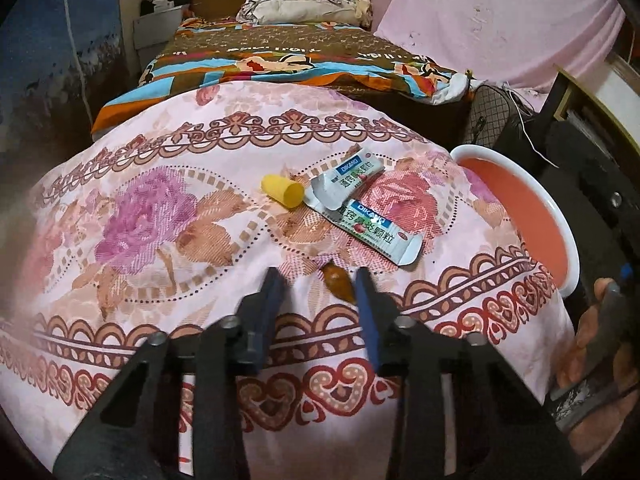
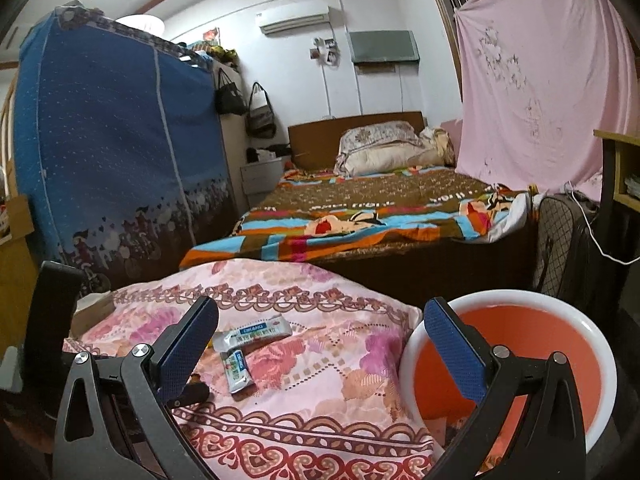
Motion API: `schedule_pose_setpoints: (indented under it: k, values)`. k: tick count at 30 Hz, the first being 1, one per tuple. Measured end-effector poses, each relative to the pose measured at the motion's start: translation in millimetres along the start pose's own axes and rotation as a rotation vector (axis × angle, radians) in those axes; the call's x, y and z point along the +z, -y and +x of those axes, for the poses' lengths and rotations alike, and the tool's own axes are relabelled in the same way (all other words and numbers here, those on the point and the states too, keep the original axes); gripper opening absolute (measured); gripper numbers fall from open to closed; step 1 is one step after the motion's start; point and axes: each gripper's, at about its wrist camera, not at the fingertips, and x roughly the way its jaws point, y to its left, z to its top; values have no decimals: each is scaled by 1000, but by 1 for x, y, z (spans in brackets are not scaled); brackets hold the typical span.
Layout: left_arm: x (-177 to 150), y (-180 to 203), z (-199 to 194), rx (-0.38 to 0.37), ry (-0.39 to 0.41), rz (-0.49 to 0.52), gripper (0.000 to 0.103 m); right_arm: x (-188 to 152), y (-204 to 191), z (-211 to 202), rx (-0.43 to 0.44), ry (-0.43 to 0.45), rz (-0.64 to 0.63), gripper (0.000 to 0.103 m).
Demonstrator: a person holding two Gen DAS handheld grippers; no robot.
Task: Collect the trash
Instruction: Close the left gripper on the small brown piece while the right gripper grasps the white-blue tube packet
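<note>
The left gripper [image 1: 320, 280] has its two fingers apart, with nothing between them. A small brown scrap [image 1: 340, 285] lies on the flowered cloth [image 1: 160, 208], right at the tips and close to the right-side finger. Just ahead of the tips lie two torn packets [image 1: 360, 204] and a yellow cap [image 1: 282, 191]. The red bin [image 1: 532, 220] sits off to the right of this gripper.

The right gripper [image 2: 320, 344] is wide open too, holding nothing. The bin is just under its right finger.

To do this step well, the left gripper should probably slide a bit right so the brown scrap sits in the middle. Then it should go down softly and pinch only the scrap, not the cloth.
</note>
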Motion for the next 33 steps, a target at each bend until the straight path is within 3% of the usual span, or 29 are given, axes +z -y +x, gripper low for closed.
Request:
schedule_pose_setpoints:
  k: [3,11,15,25,30,33]
  values:
    - [1,-4,-1,-41,3,-9,0,0,0,3,4,-25,2,103]
    - [-1,-15,-7,-77,23,-50,0,-2,-4,14,-22,-98,-18,103]
    - [-6,-20,-14,-23,36,-46,0,-4,-12,22,17,-147,-63,102]
    - [-16,-42,-28,4,53,-95,0,-21,-50,53,125,-342,-248,53]
    - [-16,-44,-26,-3,52,-108,0,-32,-62,68,172,-445,-305,44]
    - [-17,-43,-26,-2,53,-105,0,-35,-65,71,172,-463,-317,39]
